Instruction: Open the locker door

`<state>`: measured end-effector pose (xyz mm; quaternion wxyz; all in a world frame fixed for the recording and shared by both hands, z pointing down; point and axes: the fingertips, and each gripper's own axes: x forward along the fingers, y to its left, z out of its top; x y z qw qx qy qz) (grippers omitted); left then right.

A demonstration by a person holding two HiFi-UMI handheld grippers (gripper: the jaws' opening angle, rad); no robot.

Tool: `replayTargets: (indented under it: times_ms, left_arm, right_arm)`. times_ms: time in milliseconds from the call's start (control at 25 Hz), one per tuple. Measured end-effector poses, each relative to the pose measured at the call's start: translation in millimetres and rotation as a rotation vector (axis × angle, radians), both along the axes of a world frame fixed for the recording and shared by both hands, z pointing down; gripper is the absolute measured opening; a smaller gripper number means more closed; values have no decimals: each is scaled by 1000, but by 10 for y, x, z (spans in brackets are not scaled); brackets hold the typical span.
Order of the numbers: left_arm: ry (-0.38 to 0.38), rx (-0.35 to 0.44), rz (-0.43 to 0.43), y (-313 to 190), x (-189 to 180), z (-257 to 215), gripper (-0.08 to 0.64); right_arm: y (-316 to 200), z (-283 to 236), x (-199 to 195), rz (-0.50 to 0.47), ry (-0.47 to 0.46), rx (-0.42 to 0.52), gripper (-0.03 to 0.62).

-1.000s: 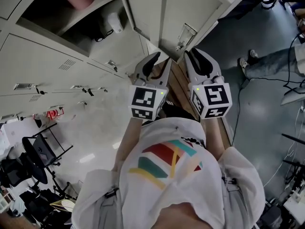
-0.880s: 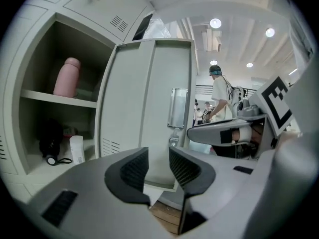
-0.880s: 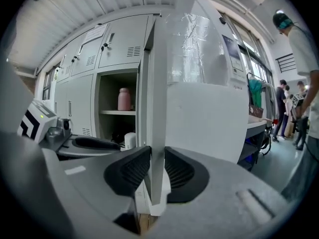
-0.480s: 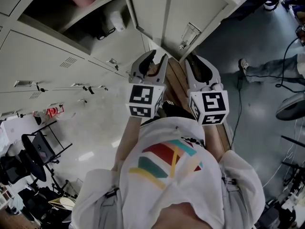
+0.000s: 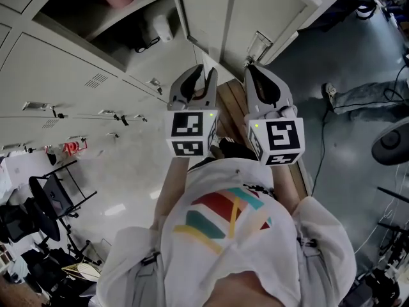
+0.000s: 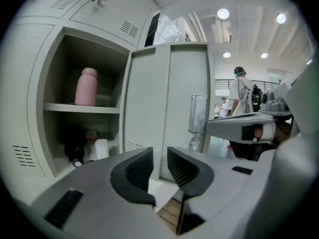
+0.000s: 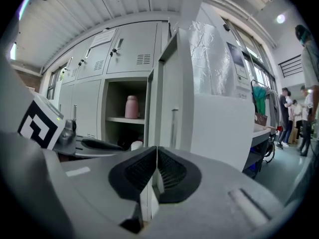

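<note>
Grippers number two: left gripper [image 6: 159,156] jaws closing on nothing, right gripper [image 7: 156,153] jaws pressed together, empty. One pale grey metal locker door [image 5: 268,11] stands open ahead, one pink bottle [image 6: 86,87] shelved beside it.

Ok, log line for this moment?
locker door: open | left gripper: jaws closing, empty | right gripper: shut, empty | pink bottle: on shelf
</note>
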<state>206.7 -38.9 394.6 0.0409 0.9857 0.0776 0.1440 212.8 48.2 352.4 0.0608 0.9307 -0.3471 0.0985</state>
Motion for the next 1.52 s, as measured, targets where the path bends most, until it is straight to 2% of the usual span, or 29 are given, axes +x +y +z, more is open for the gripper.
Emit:
replayTargets:
  times_ms: [80, 200, 320, 440, 560, 800, 920, 1160, 1520]
  left_arm:
    - [11, 21, -75, -174, -19, -78, 58]
    - [51, 28, -169, -429, -89, -256, 34]
    - [128, 28, -254, -678, -184, -517, 34]
    - [197, 64, -323, -892, -305, -753, 34]
    - [225, 110, -387, -1081, -410, -862, 34]
    - [275, 133, -499, -1295, -665, -967, 34]
    - [294, 161, -538, -1371, -761, -1000, 34]
    - [275, 174, -598, -1518, -888, -960, 34]
    - [312, 199, -641, -1628, -954, -1052, 34]
  right_arm:
    - [-80, -79, 18, -14, 23, 12, 5]
    - [-229, -229, 27, -46, 60, 39, 5]
    - [-392, -395, 25, -86, 94, 70, 5]
    - [-551, -551, 3, -127, 127, 103, 5]
    - [-744, -690, -51, -185, 174, 136, 5]
    - [-1021, -827, -194, -262, 257, 180, 5]
    - [-1141, -822, -261, -306, 263, 192, 5]
    - [-1345, -753, -362, -379, 246, 195, 6]
    - [-1487, -711, -371, -407, 233, 192, 6]
